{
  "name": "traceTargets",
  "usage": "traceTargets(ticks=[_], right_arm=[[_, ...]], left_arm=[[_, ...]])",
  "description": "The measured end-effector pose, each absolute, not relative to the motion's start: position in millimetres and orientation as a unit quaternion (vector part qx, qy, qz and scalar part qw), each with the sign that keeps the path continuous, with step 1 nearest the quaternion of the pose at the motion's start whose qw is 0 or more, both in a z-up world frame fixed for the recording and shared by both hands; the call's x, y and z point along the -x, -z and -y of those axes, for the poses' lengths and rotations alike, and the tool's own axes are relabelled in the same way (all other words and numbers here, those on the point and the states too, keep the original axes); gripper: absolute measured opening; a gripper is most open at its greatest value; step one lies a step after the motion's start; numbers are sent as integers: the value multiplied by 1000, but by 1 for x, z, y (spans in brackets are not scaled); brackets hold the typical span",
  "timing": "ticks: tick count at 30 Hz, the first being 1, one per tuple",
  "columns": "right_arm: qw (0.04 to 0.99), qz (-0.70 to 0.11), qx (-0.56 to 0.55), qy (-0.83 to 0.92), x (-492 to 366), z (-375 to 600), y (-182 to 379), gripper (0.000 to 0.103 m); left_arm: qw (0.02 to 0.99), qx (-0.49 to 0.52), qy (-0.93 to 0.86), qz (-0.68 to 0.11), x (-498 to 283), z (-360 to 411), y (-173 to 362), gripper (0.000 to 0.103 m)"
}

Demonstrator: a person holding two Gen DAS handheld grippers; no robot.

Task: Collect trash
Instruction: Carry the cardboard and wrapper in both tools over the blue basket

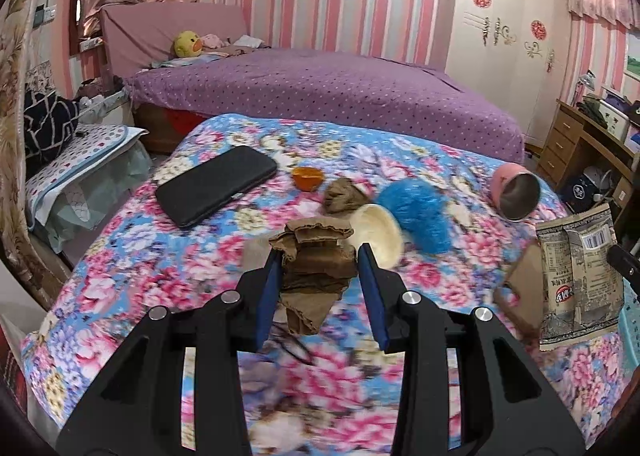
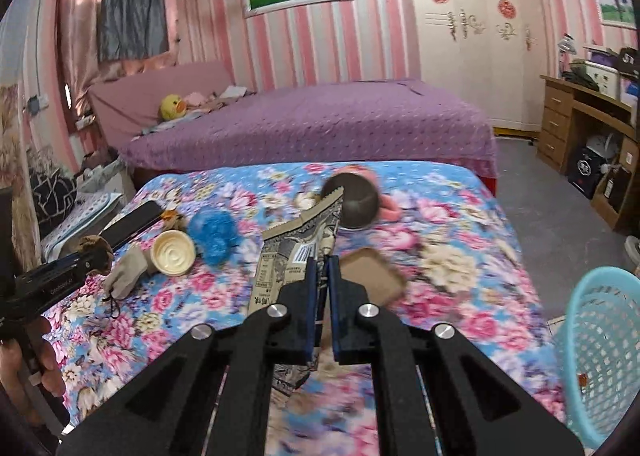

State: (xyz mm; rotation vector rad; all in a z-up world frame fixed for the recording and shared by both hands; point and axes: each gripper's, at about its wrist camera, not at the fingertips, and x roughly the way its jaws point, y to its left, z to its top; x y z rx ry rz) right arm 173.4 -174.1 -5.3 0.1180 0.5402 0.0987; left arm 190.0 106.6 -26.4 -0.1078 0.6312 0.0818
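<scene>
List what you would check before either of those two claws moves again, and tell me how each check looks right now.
1. Right gripper has its trash: ok, jaws shut on the snack wrapper.
2. Left gripper has its trash: ok by the look of it, the brown paper scrap hangs between the jaws, off the floral blanket.
3. Basket within reach and open: ok, it stands at the right of the bed, beside the right gripper.
4. Basket has room: cannot tell, its bottom is out of view.
5. Non-trash clear of the path: ok, the phone and pink cup lie apart from both grippers.
</scene>
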Motion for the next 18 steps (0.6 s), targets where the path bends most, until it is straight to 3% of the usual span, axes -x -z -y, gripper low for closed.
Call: traceTargets(ticks=[18], right_arm=[[957, -257, -131, -13, -165, 273, 22, 5]], left_arm=[[949, 24, 19, -315, -194, -4, 33, 37]])
